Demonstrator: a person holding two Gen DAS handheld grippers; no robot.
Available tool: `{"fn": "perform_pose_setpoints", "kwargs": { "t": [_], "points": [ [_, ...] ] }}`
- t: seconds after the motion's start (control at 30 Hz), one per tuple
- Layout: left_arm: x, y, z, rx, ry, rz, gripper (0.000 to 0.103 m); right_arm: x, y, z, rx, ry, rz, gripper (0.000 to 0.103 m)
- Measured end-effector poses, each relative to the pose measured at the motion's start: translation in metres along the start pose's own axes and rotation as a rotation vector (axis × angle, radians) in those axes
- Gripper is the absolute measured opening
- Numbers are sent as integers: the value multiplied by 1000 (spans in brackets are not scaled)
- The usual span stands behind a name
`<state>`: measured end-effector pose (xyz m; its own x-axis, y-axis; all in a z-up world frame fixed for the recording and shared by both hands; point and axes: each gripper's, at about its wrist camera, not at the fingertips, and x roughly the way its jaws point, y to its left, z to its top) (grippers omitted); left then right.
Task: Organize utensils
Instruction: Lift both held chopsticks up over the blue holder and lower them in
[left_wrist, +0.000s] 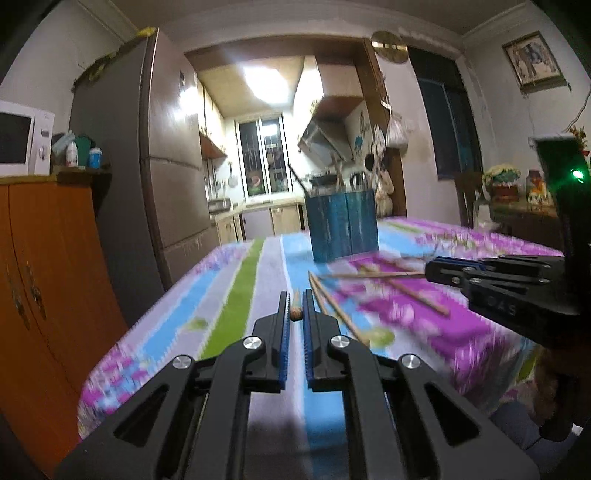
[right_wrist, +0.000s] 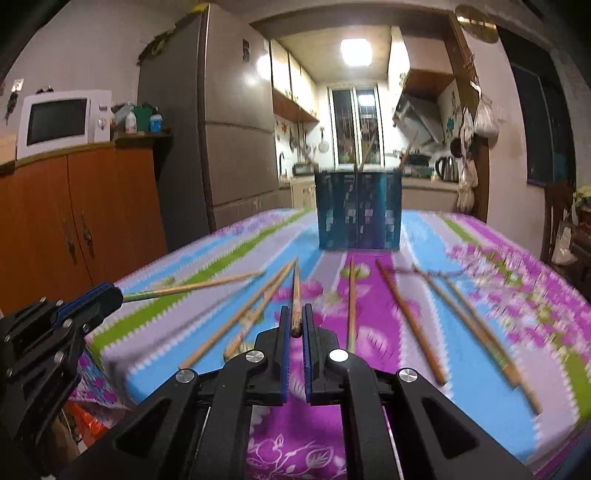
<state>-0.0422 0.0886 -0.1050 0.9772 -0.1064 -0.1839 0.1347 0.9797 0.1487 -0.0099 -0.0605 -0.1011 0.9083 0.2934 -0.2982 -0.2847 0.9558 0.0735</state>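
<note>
A blue slatted utensil holder (left_wrist: 343, 225) (right_wrist: 358, 210) stands upright at the far middle of the table, with a few sticks poking out of it. My left gripper (left_wrist: 295, 297) (right_wrist: 112, 293) is shut on one wooden chopstick (left_wrist: 296, 308) (right_wrist: 203, 286), held above the cloth near the table's left edge. My right gripper (right_wrist: 295, 310) (left_wrist: 428, 269) is shut on another chopstick (right_wrist: 295, 291) (left_wrist: 369, 275), which points towards the holder. Several loose chopsticks (right_wrist: 410, 321) (left_wrist: 336, 314) lie scattered on the cloth in front of the holder.
The table wears a striped floral cloth (right_wrist: 461, 369) (left_wrist: 236, 295). Left of it stand an orange cabinet (left_wrist: 55, 258) with a white microwave (right_wrist: 62, 122) and a tall grey fridge (right_wrist: 229, 122). A kitchen opens behind the holder. A side table with flowers (left_wrist: 502, 177) sits far right.
</note>
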Motion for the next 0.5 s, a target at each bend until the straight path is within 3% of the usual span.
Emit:
{"fn": "perform_pose_setpoints", "kwargs": {
  "t": [0.27, 0.5],
  "points": [
    [11, 12, 60, 20, -116, -26, 5, -18, -4, 59, -70, -109, 42, 7],
    [43, 27, 106, 16, -129, -58, 5, 3, -21, 120, -92, -123, 99, 7]
  ]
}}
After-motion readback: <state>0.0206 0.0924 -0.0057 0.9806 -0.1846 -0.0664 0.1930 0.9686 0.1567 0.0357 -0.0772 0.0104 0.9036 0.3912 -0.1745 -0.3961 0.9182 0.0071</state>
